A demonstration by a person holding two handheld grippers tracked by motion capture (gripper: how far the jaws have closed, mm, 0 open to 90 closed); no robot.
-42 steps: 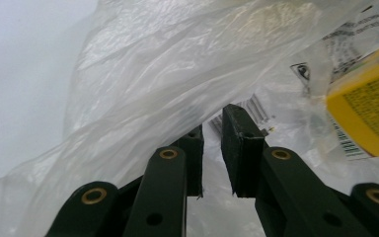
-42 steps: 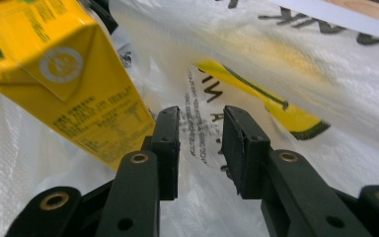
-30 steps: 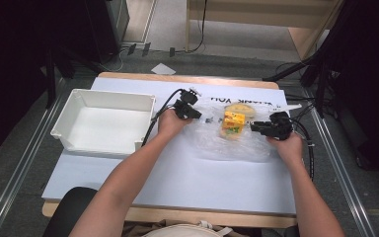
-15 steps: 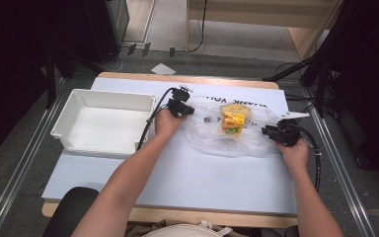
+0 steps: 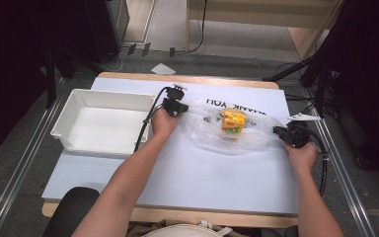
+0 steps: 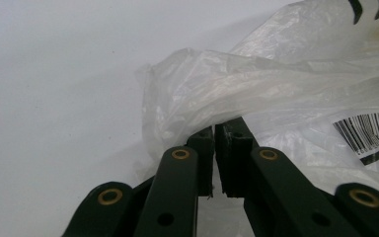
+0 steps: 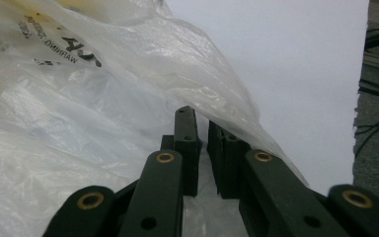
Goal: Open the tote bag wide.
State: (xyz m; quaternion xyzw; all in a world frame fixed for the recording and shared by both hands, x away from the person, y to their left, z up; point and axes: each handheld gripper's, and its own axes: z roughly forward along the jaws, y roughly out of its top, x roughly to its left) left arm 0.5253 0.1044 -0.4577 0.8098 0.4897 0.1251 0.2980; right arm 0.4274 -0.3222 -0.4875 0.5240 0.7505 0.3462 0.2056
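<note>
Gripping opposite ends of the clear plastic bag [image 5: 229, 131] near the tabletop's [image 5: 187, 173] far edge, left gripper [image 6: 213, 143] pinched film fully; right gripper [image 7: 202, 133] had just been closing on film. Thin plastic might slip or tear, spilling the yellow item [image 5: 233, 120].

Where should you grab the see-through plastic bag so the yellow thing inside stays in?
Probably by its two thin side edges, one gripper coming in low from each side. The plastic bag lies flat and floppy, its yellow item in the middle. The left gripper already pinches one edge. The right gripper has just been closing on the opposite edge, film between its jaws.
</note>
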